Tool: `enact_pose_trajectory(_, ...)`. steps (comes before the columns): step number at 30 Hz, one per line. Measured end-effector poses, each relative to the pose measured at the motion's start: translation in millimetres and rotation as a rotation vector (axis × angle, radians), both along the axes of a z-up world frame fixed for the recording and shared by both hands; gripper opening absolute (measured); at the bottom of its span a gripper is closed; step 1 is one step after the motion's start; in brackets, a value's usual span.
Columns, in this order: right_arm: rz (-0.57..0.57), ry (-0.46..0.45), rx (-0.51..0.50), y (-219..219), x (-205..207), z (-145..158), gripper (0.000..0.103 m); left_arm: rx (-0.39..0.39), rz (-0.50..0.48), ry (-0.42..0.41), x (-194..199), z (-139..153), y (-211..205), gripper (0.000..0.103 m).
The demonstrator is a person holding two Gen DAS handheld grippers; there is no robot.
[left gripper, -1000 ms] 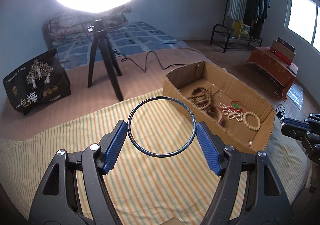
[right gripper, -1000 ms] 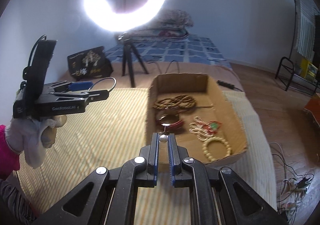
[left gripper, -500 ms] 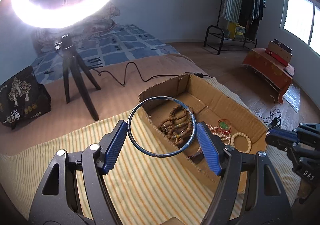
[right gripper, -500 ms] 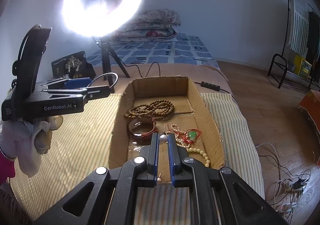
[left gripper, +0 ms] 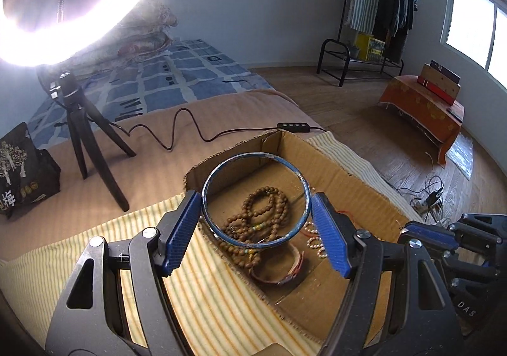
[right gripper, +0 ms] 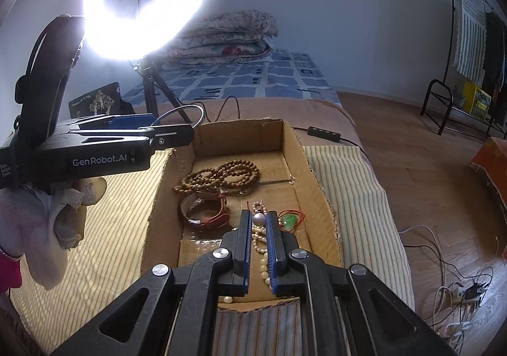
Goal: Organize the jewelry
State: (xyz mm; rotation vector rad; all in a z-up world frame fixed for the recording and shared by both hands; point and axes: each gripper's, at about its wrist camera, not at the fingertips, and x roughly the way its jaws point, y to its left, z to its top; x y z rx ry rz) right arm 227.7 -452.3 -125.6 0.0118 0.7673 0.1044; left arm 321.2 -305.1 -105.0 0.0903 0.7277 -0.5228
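- Clearly the left gripper (left gripper: 256,219) grips a thin blue bangle (left gripper: 255,199) across its width, one blue pad pressed to each side, and holds it in the air above the near left end of the cardboard box (left gripper: 358,178).
- Meanwhile the right gripper (right gripper: 259,230) is pinched nearly shut on a small pearl piece (right gripper: 258,218), held just above the box floor; a fine pin seems to stick up from the pearl, though it is too small to name for certain.
- Already lying in the box are a coil of brown wooden beads (right gripper: 221,174), a reddish-brown bracelet (right gripper: 207,213), a cream bead strand (right gripper: 262,248) and a green pendant on red cord (right gripper: 290,220).
- So, by my reading, the sorting is well along: most pieces are in the box, and the two held pieces are not yet set down.
- No loose jewelry shows on the striped cloth (right gripper: 120,229) around the box, so these two may be the last, but I cannot be sure.
- Much of the box's near end is hidden behind the right gripper's fingers, and the cream strand is partly covered, so its full shape is unclear.
- Off to the left, the gloved hand (right gripper: 50,219) on the left gripper is cut off at the picture's edge.
- Glare from the ring light (right gripper: 145,1) washes out what is around it.
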Motion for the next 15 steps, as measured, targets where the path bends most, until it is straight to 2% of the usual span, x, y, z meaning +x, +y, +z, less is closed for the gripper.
enact_pose_trajectory(10,-0.006,0.014,0.034,-7.1,5.6,-3.8,0.008,0.01,-0.024,-0.004,-0.5,0.5,-15.2,0.074)
enact_pose_trajectory(15,0.002,0.016,0.031,-4.2,4.5,-4.1,0.023,0.007,-0.025,-0.006,-1.0,1.9,-16.9,0.074)
